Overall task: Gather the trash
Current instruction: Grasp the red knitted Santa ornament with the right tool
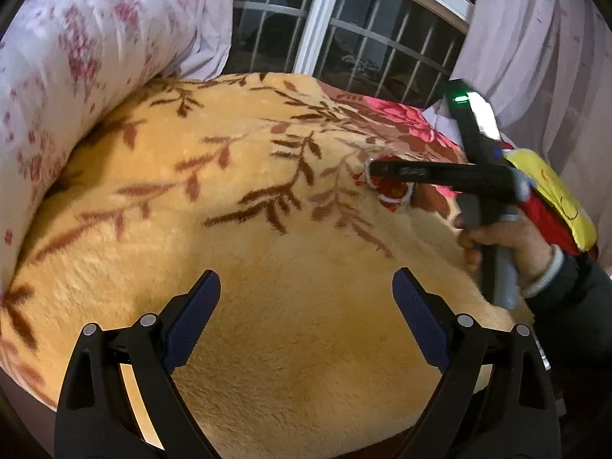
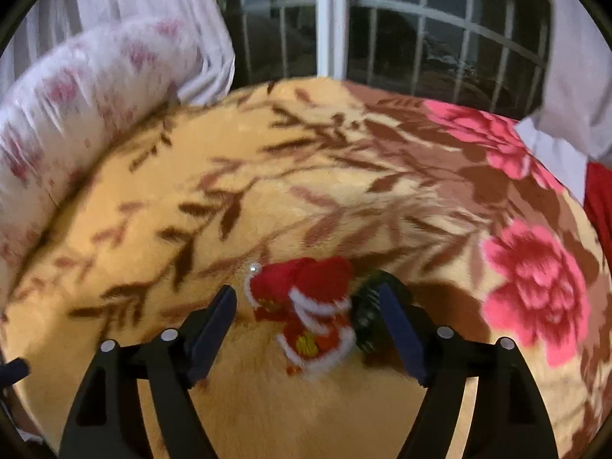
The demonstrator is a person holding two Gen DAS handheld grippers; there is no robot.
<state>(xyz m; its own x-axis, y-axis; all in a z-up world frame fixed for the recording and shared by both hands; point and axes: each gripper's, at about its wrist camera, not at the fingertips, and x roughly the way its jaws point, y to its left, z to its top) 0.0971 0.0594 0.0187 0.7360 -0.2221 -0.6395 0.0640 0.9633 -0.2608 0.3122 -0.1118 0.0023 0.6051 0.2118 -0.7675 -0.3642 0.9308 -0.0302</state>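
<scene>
A small red and white plush ornament (image 2: 310, 306) lies on the yellow leaf-patterned blanket (image 2: 267, 191). My right gripper (image 2: 306, 306) is open, its fingers either side of the ornament, close above it. A dark green piece (image 2: 365, 317) lies by the right finger. In the left wrist view the right gripper (image 1: 376, 170) reaches over the same ornament (image 1: 392, 191) from the right. My left gripper (image 1: 306, 294) is open and empty over bare blanket (image 1: 267, 267), nearer the bed's front edge.
A rolled floral quilt (image 1: 69, 88) lies along the left side of the bed. A barred window (image 1: 344, 19) and pale curtains (image 1: 543, 46) stand behind. A yellow and red cushion (image 1: 550, 199) sits at the right edge.
</scene>
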